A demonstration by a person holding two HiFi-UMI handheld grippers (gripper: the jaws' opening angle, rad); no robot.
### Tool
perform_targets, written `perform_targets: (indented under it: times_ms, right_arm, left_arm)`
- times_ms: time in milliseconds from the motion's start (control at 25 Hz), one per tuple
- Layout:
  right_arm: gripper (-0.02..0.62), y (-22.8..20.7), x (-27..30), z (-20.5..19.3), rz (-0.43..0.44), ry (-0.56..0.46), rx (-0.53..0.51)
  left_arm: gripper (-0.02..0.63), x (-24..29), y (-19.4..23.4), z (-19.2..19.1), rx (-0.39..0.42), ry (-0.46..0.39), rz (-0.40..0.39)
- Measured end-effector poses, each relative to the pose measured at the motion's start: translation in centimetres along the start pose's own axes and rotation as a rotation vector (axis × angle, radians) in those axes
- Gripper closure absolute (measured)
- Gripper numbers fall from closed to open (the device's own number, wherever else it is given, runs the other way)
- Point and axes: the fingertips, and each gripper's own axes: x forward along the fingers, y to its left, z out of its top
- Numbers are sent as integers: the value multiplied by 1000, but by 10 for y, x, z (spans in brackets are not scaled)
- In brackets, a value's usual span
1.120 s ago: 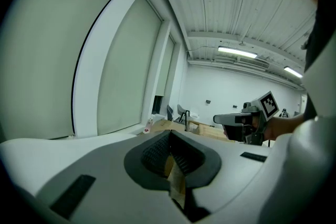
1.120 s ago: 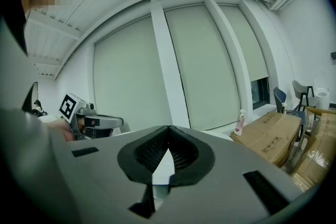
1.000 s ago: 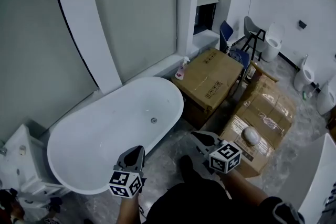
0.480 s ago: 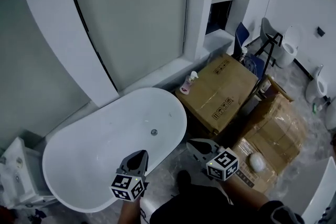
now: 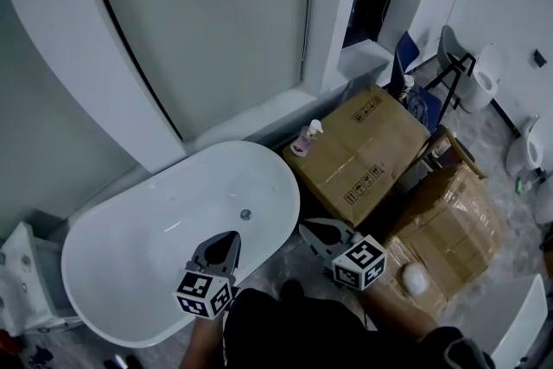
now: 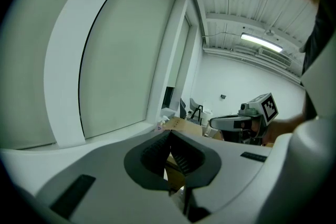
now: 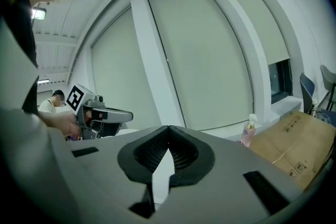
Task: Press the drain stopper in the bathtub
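Note:
A white oval bathtub (image 5: 147, 268) fills the lower left of the head view. Its round metal drain stopper (image 5: 245, 214) sits in the tub floor towards the right end. My left gripper (image 5: 230, 235) hangs over the tub's near rim, a short way in front of the stopper and apart from it. It is shut with nothing in it (image 6: 170, 134). My right gripper (image 5: 304, 225) is outside the tub by its right end, also shut and empty (image 7: 169, 128). Each gripper view shows the other gripper: the right one (image 6: 236, 122) and the left one (image 7: 102, 114).
Large cardboard boxes (image 5: 363, 143) (image 5: 458, 216) stand right of the tub, with a pink pump bottle (image 5: 304, 138) on the ledge between. A blue chair (image 5: 406, 56) and toilets (image 5: 484, 78) are further right. A white fixture (image 5: 19, 272) stands at the tub's left end.
The head view has swung towards the tub, which now sits lower left. Both grippers have come slightly nearer the tub's near rim and stay shut.

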Motion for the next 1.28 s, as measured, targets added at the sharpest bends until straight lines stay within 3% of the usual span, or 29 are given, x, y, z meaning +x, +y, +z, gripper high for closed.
perform_targets:
  times_ms: [400, 720, 1040, 1280]
  right_arm:
    - [581, 1, 69, 26, -16, 31, 8]
    - [581, 25, 139, 46, 10, 43, -29]
    - [581, 44, 183, 46, 94, 90, -26]
    - [581, 10, 210, 58, 152, 126, -48]
  left_arm:
    - [595, 14, 72, 30, 1, -17, -18]
    - [595, 5, 133, 44, 10, -55, -19]
    - [595, -17, 171, 41, -53, -58, 55]
    - [595, 8, 190, 49, -86, -59, 123]
